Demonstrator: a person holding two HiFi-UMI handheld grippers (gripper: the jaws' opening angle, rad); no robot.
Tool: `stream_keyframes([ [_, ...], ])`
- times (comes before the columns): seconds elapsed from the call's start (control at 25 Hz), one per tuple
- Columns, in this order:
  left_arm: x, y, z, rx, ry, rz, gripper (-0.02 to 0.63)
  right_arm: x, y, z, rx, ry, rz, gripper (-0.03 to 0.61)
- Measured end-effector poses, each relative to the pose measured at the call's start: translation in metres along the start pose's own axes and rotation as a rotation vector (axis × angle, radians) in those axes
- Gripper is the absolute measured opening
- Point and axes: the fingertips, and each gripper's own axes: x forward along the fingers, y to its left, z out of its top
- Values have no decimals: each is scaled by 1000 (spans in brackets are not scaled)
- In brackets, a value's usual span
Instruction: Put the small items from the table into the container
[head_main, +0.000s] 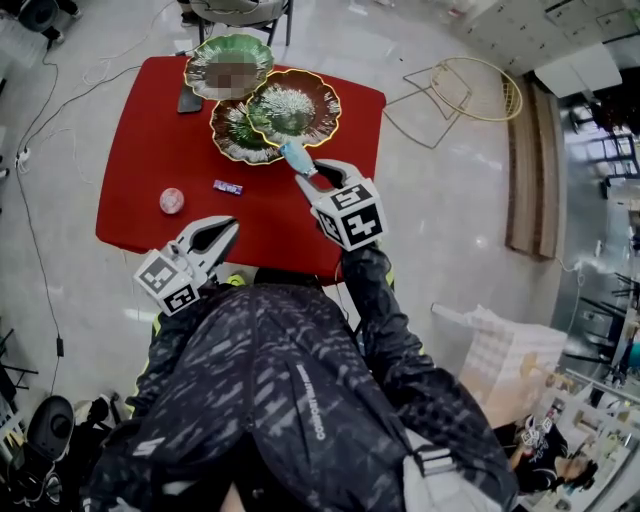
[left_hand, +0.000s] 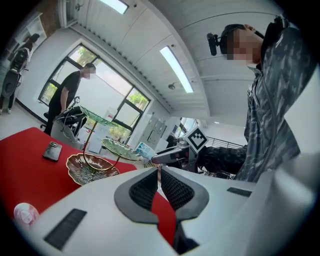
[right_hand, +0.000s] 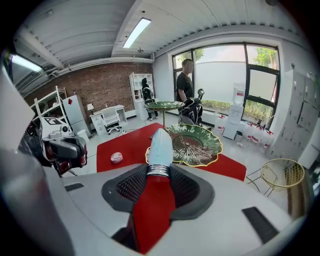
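Note:
My right gripper (head_main: 305, 178) is shut on a small light blue packet (head_main: 297, 157), held over the red table (head_main: 140, 160) at the near rim of the tiered leaf-shaped dish stand (head_main: 300, 105). In the right gripper view the packet (right_hand: 161, 147) sticks out past the pads, with a green dish (right_hand: 197, 145) just beyond it. A pink round item (head_main: 171, 200) and a small purple wrapped sweet (head_main: 228, 187) lie on the table to the left. My left gripper (head_main: 226, 232) hovers at the table's near edge, shut and empty; its tips meet in its own view (left_hand: 159, 171).
A dark phone (head_main: 190, 98) lies on the table beside the far green dish (head_main: 228, 66). A yellow wire frame (head_main: 470, 90) lies on the floor to the right. A white bag (head_main: 510, 350) stands beside me, and a person stands by the window (right_hand: 186, 80).

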Motion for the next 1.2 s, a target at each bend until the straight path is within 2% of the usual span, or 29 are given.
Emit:
stream_keyframes([
  [0.52,5,5,2,-7,0,41,23,26,-20,23,-37,4,8,149],
  [1.2,7,20,-3,-31,19,116,23,68,-57,30,-44,47,8,149],
])
